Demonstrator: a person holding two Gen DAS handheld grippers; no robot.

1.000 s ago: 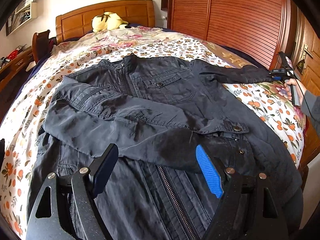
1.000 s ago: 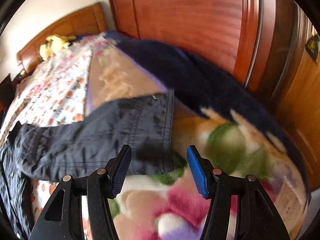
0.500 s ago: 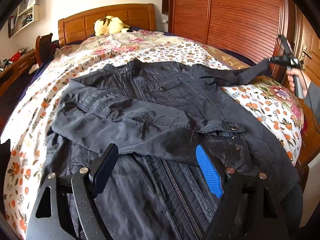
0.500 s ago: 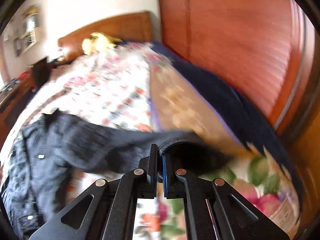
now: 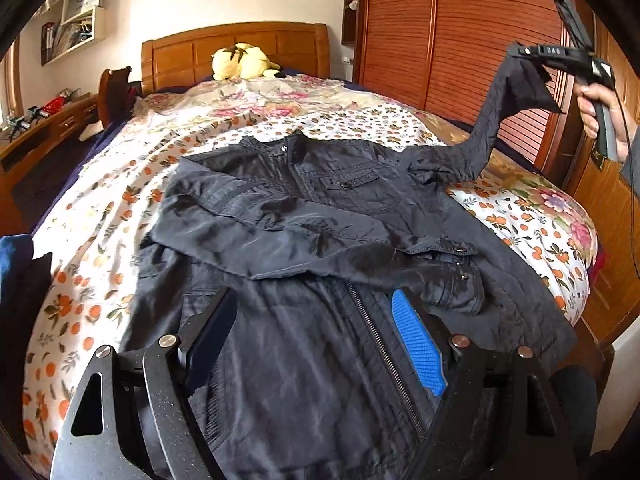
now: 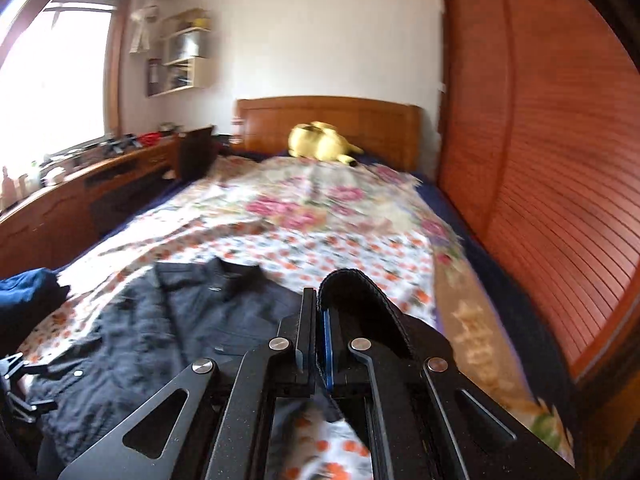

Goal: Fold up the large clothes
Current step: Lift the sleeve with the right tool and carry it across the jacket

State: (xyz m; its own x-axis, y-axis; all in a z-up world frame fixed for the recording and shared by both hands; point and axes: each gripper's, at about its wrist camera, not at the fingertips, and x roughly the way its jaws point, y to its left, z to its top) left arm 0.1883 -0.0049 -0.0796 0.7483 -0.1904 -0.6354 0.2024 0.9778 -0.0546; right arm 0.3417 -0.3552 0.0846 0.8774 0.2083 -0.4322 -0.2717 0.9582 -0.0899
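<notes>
A dark navy jacket [image 5: 320, 240] lies face up on the floral bedspread [image 5: 100, 208]. One sleeve is folded across its chest. My left gripper [image 5: 316, 332] is open and empty, hovering low over the jacket's zipper near the hem. My right gripper [image 6: 318, 320] is shut on the cuff [image 6: 360, 300] of the other sleeve. In the left wrist view that gripper [image 5: 520, 54] holds the sleeve [image 5: 488, 128] lifted high above the bed's right side. The jacket also shows in the right wrist view [image 6: 160, 340].
A yellow plush toy [image 5: 240, 62] rests by the wooden headboard [image 5: 232, 52]. A wooden wardrobe [image 5: 460, 32] stands along the bed's right side. A desk [image 6: 80, 192] with small items runs along the left. A blue cloth [image 6: 24, 292] lies at the left bed edge.
My right gripper closed on the sleeve cuff and lifted it up off the bed. My left gripper stayed open and drew back a little toward the hem.
</notes>
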